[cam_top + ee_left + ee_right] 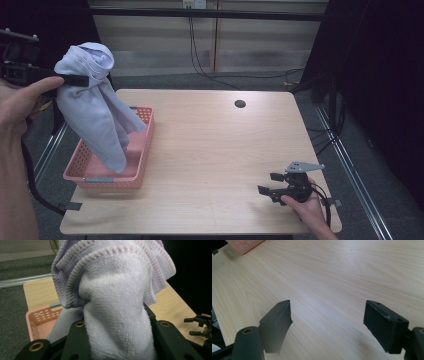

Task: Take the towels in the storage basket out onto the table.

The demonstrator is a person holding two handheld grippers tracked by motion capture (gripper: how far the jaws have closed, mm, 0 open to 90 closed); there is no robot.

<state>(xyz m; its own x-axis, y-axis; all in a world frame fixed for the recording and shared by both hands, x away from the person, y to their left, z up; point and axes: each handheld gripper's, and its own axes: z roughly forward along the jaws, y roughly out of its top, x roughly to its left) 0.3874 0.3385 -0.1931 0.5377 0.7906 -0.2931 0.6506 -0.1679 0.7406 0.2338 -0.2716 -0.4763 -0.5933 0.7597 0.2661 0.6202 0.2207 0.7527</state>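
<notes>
One table (215,165), light wood, takes the middle of the high view; a dark round hole (240,104) sits near its far edge, upper centre.

One basket (141,165), pink and perforated, stands at the table's left edge, lower left of the frame. Its corner also appears at the upper left of the right gripper view.

One towel (97,115), pale lilac, hangs at the upper left of the high view. Its top is bunched and held above the basket; its lower end trails down into the basket and appears to rest on the floor of it. In the left gripper view the towel (117,322) rises between the two black jaws.

Two grippers. The left gripper (75,80), upper left, is clamped on the gathered top of the towel. The right gripper (270,184), lower right, rests low over the bare table with its jaws spread wide and nothing between them; in the right gripper view (327,322) only wood grain lies between the pads.

Handling assessment: the towel looks soft, light and limp, terry-like, with stitched hems. It should drape and swing rather than hold shape, and is not fragile. A pinch on a thick bunch, as now, seems secure; a hemmed edge or corner would be the better hold for spreading it.
</notes>
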